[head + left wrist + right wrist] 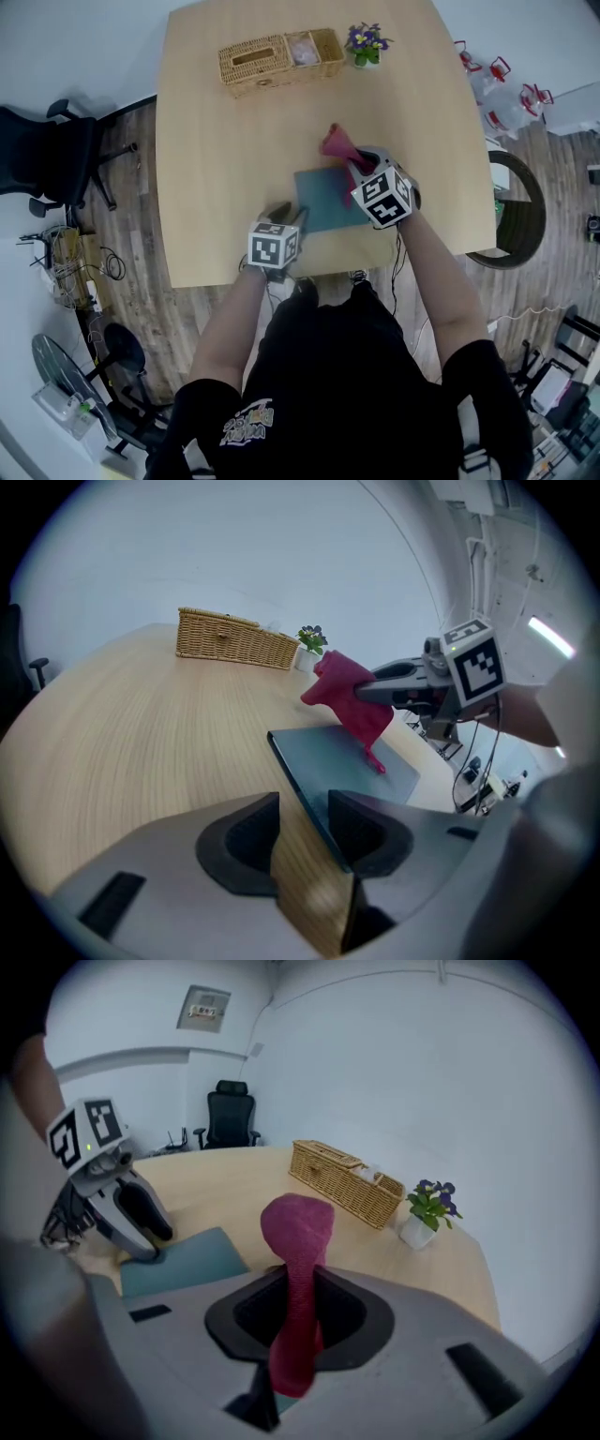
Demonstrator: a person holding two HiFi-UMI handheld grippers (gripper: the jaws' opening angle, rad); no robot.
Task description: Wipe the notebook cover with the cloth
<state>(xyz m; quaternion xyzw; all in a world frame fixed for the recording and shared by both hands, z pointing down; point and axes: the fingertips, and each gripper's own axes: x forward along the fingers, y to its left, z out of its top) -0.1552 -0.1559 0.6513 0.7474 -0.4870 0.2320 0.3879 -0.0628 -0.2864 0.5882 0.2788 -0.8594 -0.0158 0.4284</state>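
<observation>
Right gripper (298, 1314) jaws clench the limp magenta knit cloth (298, 1230) over the flat teal notebook (349, 761), left gripper (305, 834) jaws spread apart at its near-left corner.

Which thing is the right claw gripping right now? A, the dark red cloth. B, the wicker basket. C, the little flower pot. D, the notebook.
A: in the right gripper view the right claw has its jaws pinched on the dark red cloth, which sticks up from between them.
</observation>
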